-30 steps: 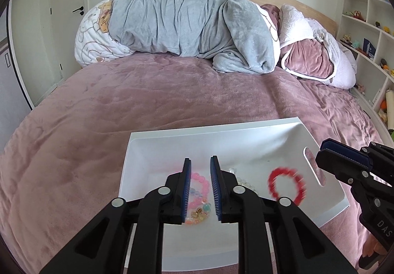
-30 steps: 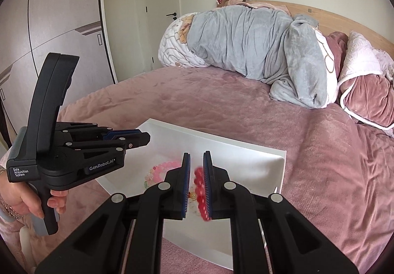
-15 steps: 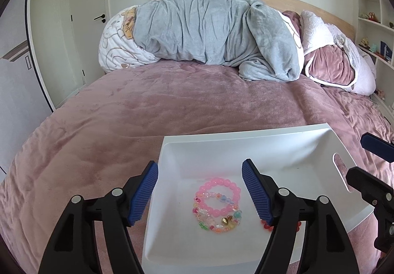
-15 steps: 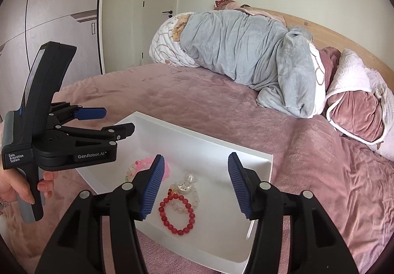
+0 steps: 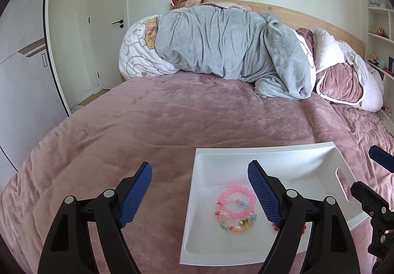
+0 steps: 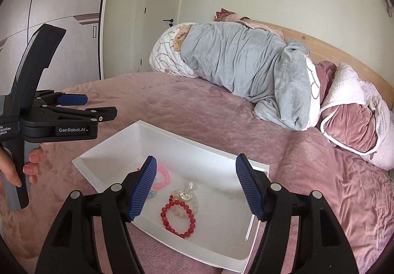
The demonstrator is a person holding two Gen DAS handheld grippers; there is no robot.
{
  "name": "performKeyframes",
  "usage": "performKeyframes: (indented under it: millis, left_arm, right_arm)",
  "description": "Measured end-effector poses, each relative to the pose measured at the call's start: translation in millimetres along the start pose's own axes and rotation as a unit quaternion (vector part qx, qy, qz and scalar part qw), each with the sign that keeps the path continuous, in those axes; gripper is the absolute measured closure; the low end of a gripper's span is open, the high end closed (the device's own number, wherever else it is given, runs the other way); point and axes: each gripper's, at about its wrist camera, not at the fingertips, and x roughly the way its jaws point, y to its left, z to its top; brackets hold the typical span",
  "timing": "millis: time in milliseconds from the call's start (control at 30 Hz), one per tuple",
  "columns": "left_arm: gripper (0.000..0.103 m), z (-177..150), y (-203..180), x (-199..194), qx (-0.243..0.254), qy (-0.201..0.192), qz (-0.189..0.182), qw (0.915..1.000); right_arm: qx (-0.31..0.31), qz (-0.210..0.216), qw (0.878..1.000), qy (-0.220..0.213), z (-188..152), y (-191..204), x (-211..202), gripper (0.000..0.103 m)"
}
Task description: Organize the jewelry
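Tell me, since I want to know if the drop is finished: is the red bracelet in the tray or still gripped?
In the tray. The red bracelet lies flat on the white tray floor, below the right gripper, whose jaws have just been opening with nothing between them.

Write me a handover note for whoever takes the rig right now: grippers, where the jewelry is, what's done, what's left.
Left gripper: open, empty; jaws have just been opening, nothing between them.
Right gripper: open, empty; jaws have just been opening, above the tray.
White tray sits on the pink bedspread.
In the tray: pink bracelet and multicolored bead bracelets together; red bracelet overlapping the clear bead bracelet.
Done: these bracelets are in the tray.
Left: no loose jewelry visible on the bed; check outside the views.
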Motion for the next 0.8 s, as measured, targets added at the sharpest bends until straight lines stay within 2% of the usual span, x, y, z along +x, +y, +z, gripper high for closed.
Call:
performKeyframes:
  millis: [133, 333, 533, 567, 633, 800]
  left_arm:
    - [0.017, -0.1, 8.6, -12.4, -0.002, -0.007, 0.003, 1.0000]
    - [0.011, -3.9, 19.8, -33.6, 0.003, -0.027, 0.010, 0.9996]
    - [0.004, -5.9, 32.6, -62.6, -0.005, -0.059, 0.028, 0.9978]
    - [0.004, -6.2, 34.2, -67.8, -0.007, -0.065, 0.029, 0.9974]
    - [0.004, -7.8, 35.9, -76.1, -0.007, -0.073, 0.024, 0.9970]
    - [0.004, -21.2, 34.4, -96.2, -0.009, -0.104, 0.048, 0.9934]
  right_arm:
    - [-0.001, -0.012, 1.000, -0.013, 0.9, 2.5, -7.1, 0.025]
    - [-0.003, -0.018, 0.999, -0.027, 2.5, 8.5, -18.1, 0.022]
    - [0.006, -0.021, 0.999, -0.044, 7.7, 11.5, -35.3, 0.010]
    - [0.009, -0.020, 0.999, -0.046, 8.7, 12.5, -38.8, 0.006]
    - [0.015, -0.018, 0.998, -0.051, 9.9, 13.6, -45.8, 0.005]
    - [0.037, 0.000, 0.998, -0.053, 10.9, 19.2, -59.5, 0.005]
